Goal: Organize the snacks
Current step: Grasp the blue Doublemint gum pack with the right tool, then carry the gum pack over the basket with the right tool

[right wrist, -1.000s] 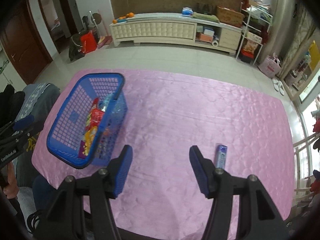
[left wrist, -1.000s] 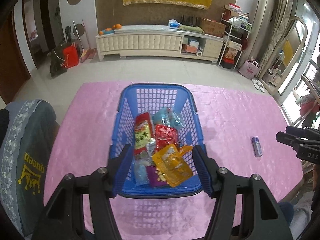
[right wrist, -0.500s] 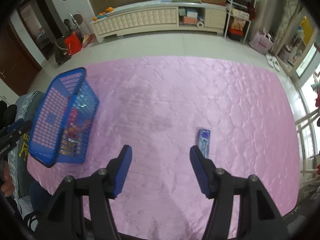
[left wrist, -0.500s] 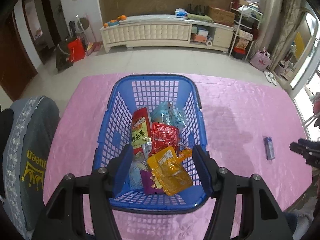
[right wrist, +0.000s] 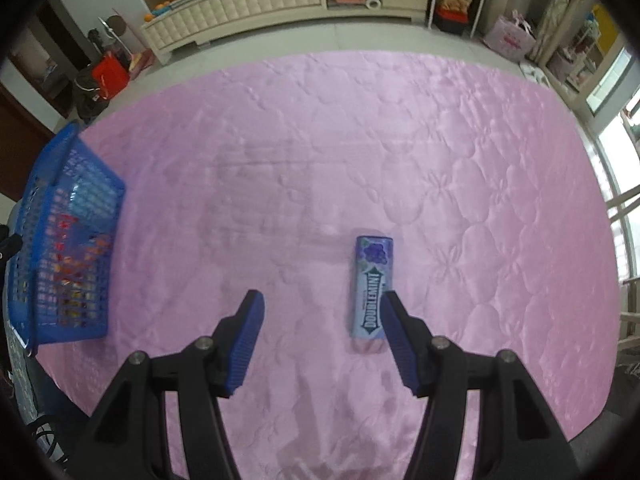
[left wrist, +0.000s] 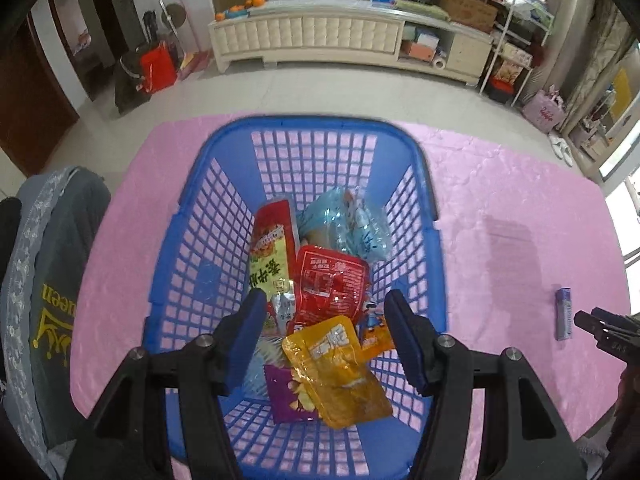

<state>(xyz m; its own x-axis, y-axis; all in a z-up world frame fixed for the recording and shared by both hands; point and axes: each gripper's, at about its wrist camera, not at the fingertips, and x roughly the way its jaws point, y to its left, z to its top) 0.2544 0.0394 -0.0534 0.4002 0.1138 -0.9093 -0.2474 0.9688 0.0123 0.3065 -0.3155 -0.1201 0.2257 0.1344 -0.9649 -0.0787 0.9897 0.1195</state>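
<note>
A blue plastic basket (left wrist: 200,256) stands on the pink tablecloth and holds several snack packets: a yellow pouch (left wrist: 340,368), a red pouch (left wrist: 328,284), a red-and-green packet (left wrist: 270,256) and a pale blue bag (left wrist: 352,224). My left gripper (left wrist: 324,312) is open and empty above the basket's near end. A purple Doublemint gum pack (right wrist: 372,288) lies flat on the cloth. My right gripper (right wrist: 320,312) is open and empty just above the cloth, and its right finger (right wrist: 396,332) is beside the pack's near end. The gum (left wrist: 563,314) and the right gripper (left wrist: 608,332) also show in the left wrist view.
The pink quilted tablecloth (right wrist: 320,140) covers the whole table. The basket (right wrist: 60,248) is at the far left in the right wrist view. A grey-covered chair back (left wrist: 36,300) stands at the table's left edge. A white cabinet (left wrist: 320,32) lines the far wall.
My left gripper has moved forward over the basket. My right gripper has moved right and lower toward the gum pack, which now lies close to its right finger. Both stay open.
</note>
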